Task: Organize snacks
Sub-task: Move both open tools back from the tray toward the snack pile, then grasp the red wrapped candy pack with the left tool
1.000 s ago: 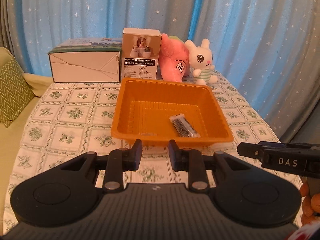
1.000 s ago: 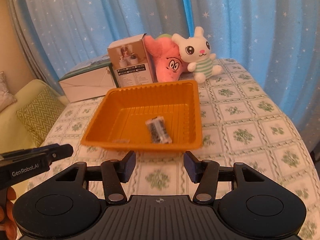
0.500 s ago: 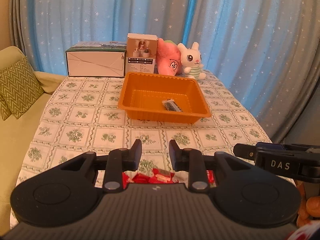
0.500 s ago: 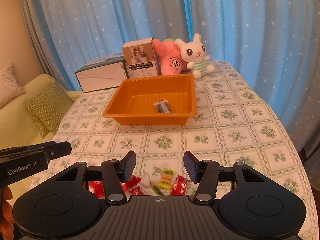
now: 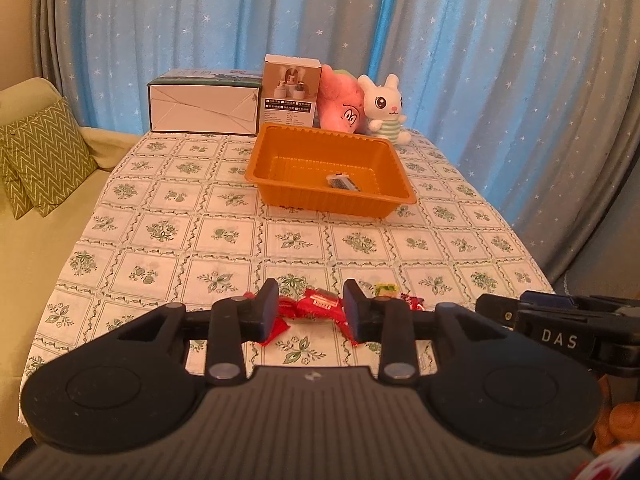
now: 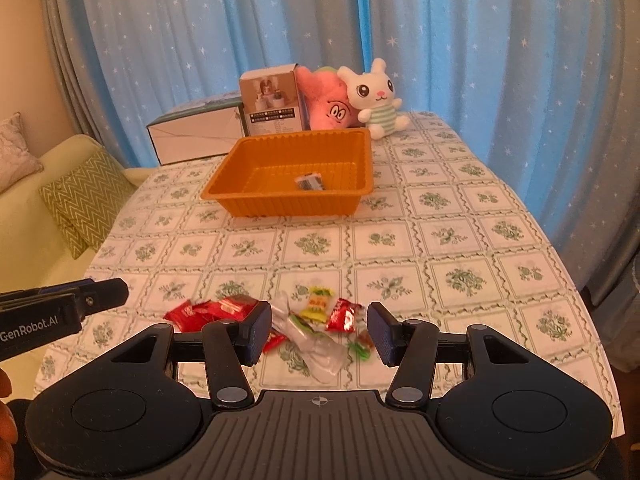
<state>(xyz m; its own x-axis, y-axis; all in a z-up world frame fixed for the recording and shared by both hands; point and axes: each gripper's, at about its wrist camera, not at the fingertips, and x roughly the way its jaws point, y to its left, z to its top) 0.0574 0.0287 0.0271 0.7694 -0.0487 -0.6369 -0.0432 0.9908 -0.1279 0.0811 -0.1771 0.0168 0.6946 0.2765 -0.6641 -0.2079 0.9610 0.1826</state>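
An orange tray [image 5: 276, 196] [image 6: 256, 210] stands far back on the table with one dark snack packet [image 5: 343, 181] [image 6: 309, 181] in it. Several wrapped snacks lie near the front edge: red packets [image 5: 320, 303] [image 6: 224, 307], a yellow-green candy [image 6: 318, 300] and a clear wrapper [image 6: 316, 348]. My left gripper [image 5: 311, 312] is open and empty above the red packets. My right gripper [image 6: 320, 332] is open and empty above the clear wrapper. Each gripper shows at the side of the other's view.
At the back stand a white box [image 5: 204, 108], a tall carton [image 5: 291, 96], a pink plush [image 5: 342, 108] and a white bunny plush [image 5: 386, 108]. A sofa with a zigzag cushion [image 5: 44, 160] is on the left. Blue curtains hang behind.
Both grippers have pulled back from the tray toward the front of the table. The pile of wrapped snacks has come into view under the fingers. The right jaws stand wider.
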